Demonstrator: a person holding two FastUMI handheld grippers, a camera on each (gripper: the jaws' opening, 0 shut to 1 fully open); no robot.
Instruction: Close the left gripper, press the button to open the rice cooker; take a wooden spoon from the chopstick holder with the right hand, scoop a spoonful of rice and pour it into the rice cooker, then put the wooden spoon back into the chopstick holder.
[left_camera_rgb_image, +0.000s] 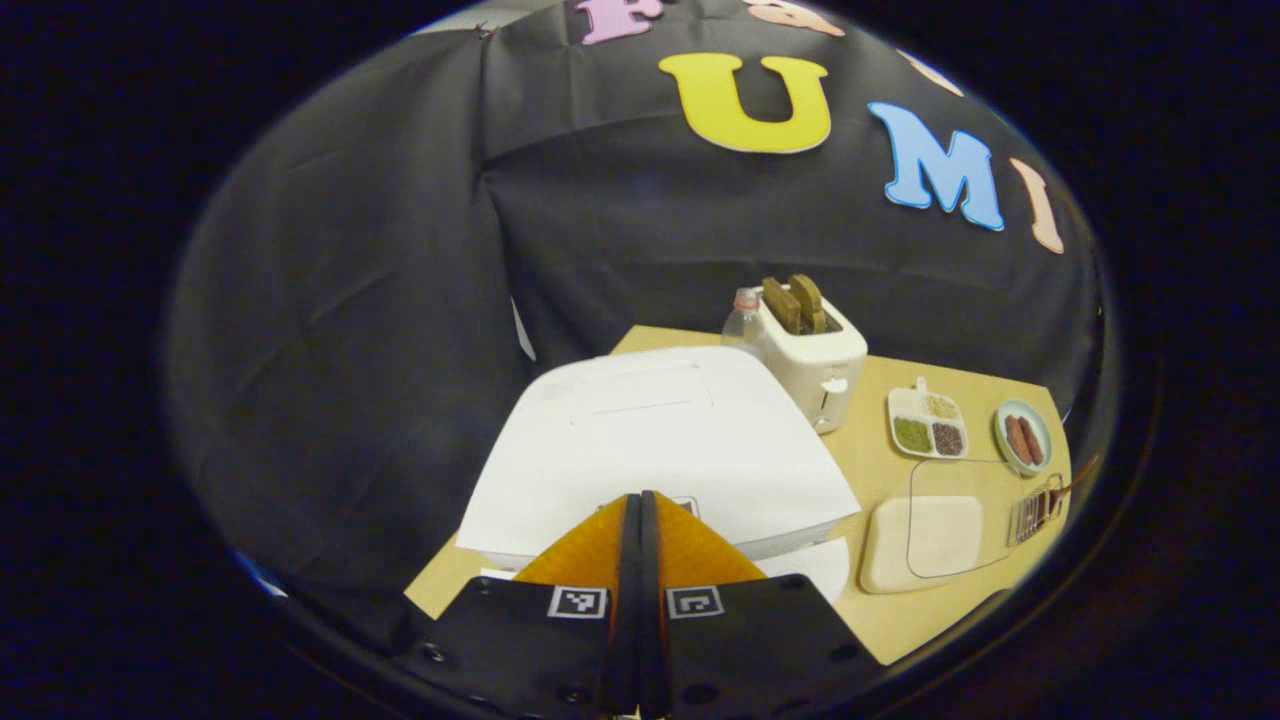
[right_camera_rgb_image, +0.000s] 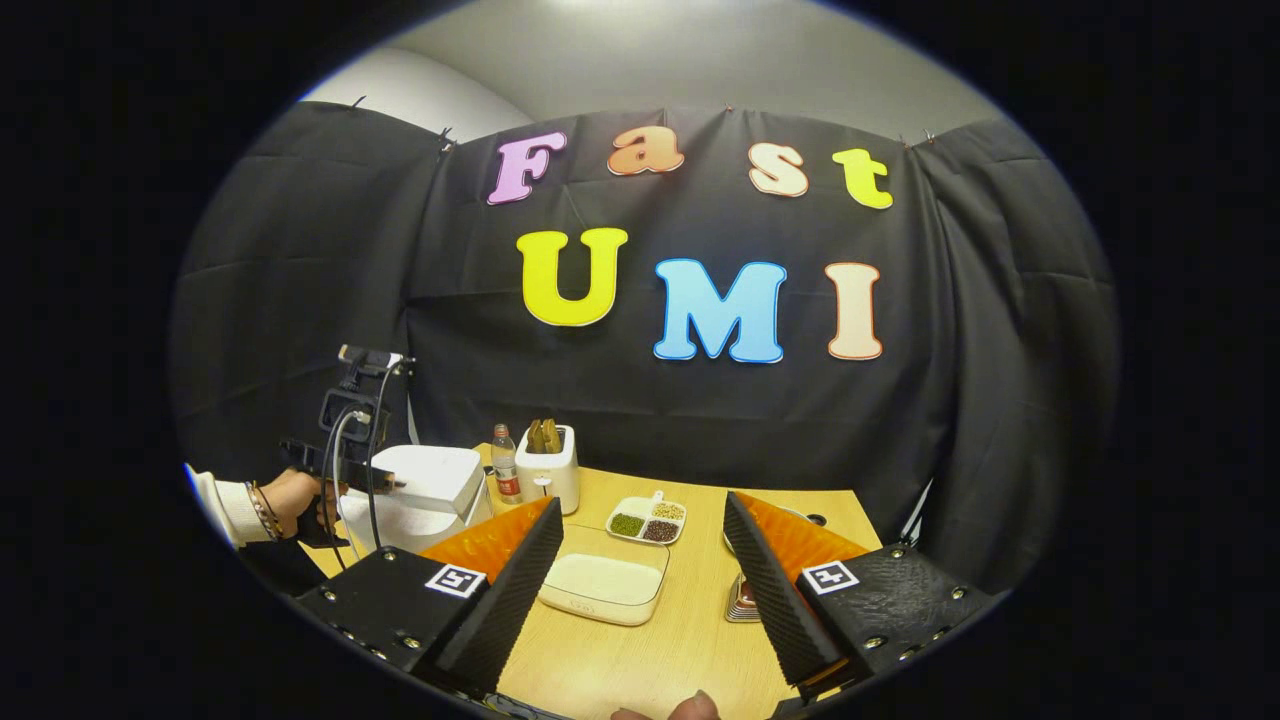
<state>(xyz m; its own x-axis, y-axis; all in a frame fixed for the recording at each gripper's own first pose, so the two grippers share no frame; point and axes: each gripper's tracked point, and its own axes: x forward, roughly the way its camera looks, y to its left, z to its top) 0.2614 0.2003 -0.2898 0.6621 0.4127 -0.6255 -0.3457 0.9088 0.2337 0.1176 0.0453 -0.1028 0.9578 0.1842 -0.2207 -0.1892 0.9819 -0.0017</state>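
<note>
**Left claw is lined up on the cooker's front edge; the button lies just ahead of its tips**

Your left gripper (left_camera_rgb_image: 640, 500) has its two fingers pressed flat together with nothing between them, so the closing step looks done. In the left gripper view their joined tips sit over the near, front edge of the white rice cooker (left_camera_rgb_image: 660, 440), whose lid is down. A small dark-outlined panel peeks out beside the tips at the lid's front lip; I judge that to be the button, though most of it is hidden behind the fingers. The fingers' long axis points straight across the lid towards the back of the tabletop (left_camera_rgb_image: 880, 400), so the press wants a short push forward and down, not a sideways shift. I cannot tell whether the tips already touch the cooker.

In the right gripper view your left hand (right_camera_rgb_image: 300, 505) holds that gripper at the cooker, at the tabletop's left edge.

Your right gripper (right_camera_rgb_image: 640, 590) is spread wide and empty, hanging over the near edge, with the lidded rice box (right_camera_rgb_image: 605, 585) straight ahead between its fingers. The chopstick holder (left_camera_rgb_image: 1035, 510), with the wooden spoon (left_camera_rgb_image: 1075, 480) leaning out of it, stands towards the right edge beside the rice box, close behind your right finger, so the right hand is far nearer to it.
</note>
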